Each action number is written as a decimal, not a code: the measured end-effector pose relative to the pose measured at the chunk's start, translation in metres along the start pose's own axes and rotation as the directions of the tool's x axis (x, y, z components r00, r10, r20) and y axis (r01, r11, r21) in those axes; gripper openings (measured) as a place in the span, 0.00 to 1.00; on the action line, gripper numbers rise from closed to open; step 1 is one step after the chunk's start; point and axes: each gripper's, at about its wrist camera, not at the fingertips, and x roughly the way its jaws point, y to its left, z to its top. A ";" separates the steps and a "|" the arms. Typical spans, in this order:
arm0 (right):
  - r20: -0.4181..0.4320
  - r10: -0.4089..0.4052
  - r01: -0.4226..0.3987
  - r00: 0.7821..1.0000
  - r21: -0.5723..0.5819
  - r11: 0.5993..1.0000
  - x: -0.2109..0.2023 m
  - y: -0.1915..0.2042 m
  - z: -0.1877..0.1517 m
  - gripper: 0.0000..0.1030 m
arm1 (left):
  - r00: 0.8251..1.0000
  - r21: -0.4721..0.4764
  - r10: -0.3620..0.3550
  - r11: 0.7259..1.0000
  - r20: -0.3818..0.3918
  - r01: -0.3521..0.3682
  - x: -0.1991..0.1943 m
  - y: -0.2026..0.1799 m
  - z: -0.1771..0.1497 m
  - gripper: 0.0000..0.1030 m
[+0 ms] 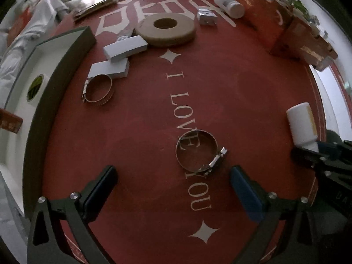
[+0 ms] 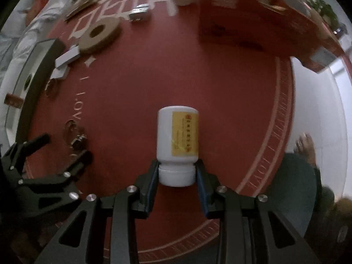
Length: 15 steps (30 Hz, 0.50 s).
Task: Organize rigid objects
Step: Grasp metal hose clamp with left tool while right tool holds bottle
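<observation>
The right claw (image 2: pixel 177 171) pinches a white pill bottle (image 2: pixel 177 136) by its cap, the bottle's long axis running straight out from the claw toward twelve o'clock, its yellow label facing up. It hangs over the red surface (image 2: pixel 231 101), well apart from the dark-walled tray (image 1: pixel 63 66) that sits far off at about ten o'clock, so I judge the carry must swing leftward across the cloth.

The left claw (image 1: pixel 173 176) stands spread and empty, pointing down. A metal hose clamp (image 1: pixel 198 151) lies flat on the cloth just ahead of it at about one o'clock, screw housing turned toward the right finger; this hand is plainly the nearer one to it.

The left view alone shows the tray's white inside and a second hose clamp (image 1: pixel 99 91) near its wall; the right view alone shows the grip on the cap.
</observation>
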 end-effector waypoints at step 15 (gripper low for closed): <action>0.016 -0.086 0.084 0.996 0.111 0.990 0.012 -0.025 0.020 0.95 | 0.997 -0.054 0.010 0.999 0.070 -0.007 0.009 -0.007 0.008 1.00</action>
